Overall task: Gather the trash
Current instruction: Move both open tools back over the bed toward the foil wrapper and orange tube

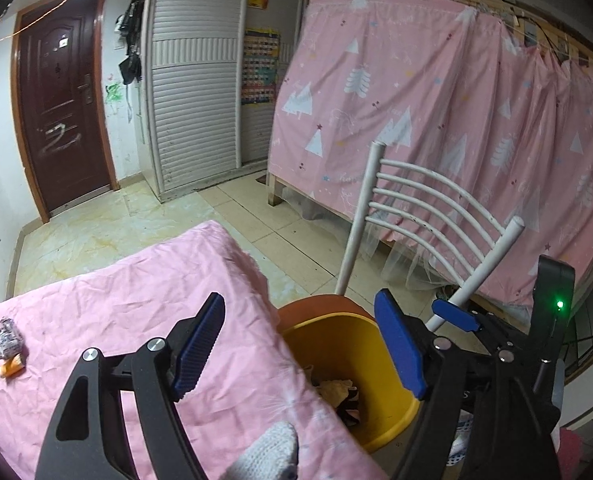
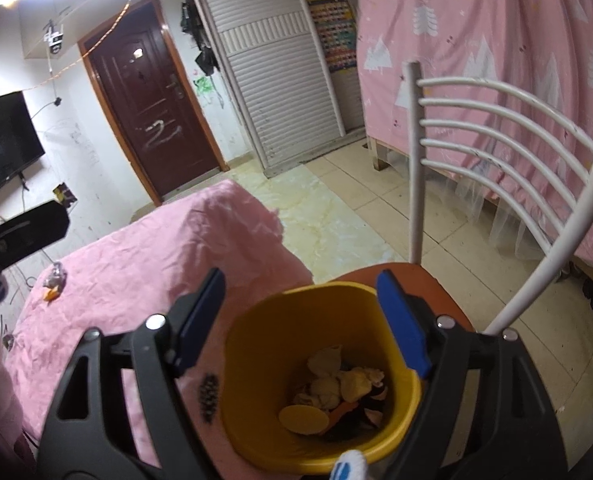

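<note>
A yellow bin [image 2: 252,364] stands on an orange chair seat [image 2: 436,292] beside a pink-covered table [image 1: 116,320]. It holds crumpled paper and scraps [image 2: 344,384]. My right gripper [image 2: 304,328] is open and empty, right above the bin mouth. My left gripper [image 1: 300,348] is open and empty over the table's edge, with the bin [image 1: 376,344] below to its right. A crumpled grey wrapper [image 1: 8,338] and a small orange piece [image 1: 12,366] lie at the table's far left; they also show in the right wrist view [image 2: 54,282].
A white metal chair back [image 2: 508,152] rises behind the bin. A pink curtain [image 1: 436,120] covers a bed frame on the right. A dark door [image 1: 60,112] and a grey shutter cabinet [image 1: 192,92] stand at the far wall. A TV [image 2: 0,148] hangs on the left.
</note>
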A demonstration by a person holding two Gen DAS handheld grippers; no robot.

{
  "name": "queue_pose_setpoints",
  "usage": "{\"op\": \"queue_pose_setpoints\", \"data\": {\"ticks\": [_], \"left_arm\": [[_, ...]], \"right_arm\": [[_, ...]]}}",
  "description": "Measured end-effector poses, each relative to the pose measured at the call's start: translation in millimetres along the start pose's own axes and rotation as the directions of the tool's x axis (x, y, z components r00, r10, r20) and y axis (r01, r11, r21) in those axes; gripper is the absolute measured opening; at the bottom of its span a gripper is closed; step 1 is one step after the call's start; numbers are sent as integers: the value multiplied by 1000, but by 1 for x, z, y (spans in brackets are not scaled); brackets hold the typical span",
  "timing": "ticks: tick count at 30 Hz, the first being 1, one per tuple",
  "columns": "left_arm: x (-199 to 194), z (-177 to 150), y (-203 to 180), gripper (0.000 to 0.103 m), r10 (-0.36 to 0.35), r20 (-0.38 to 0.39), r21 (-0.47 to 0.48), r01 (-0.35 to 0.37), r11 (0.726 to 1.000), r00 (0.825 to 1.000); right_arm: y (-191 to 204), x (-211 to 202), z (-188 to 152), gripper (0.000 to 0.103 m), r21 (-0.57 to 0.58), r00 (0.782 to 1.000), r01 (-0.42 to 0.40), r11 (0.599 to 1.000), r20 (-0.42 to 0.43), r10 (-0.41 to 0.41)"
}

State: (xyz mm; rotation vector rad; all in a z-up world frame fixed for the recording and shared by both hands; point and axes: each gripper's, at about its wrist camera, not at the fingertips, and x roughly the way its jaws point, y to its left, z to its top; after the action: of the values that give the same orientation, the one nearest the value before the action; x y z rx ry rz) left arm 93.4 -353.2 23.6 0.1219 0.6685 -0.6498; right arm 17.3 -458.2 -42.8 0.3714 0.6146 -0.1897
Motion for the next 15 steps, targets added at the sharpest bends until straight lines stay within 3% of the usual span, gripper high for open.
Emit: {"op": "queue_pose_setpoints", "data": {"ticks": [15], "left_arm": [[-45, -10, 93, 68, 110, 34, -101, -106, 989, 993]], "right_arm": [[105, 15, 6, 76, -146, 996, -85, 986, -24, 82]]}}
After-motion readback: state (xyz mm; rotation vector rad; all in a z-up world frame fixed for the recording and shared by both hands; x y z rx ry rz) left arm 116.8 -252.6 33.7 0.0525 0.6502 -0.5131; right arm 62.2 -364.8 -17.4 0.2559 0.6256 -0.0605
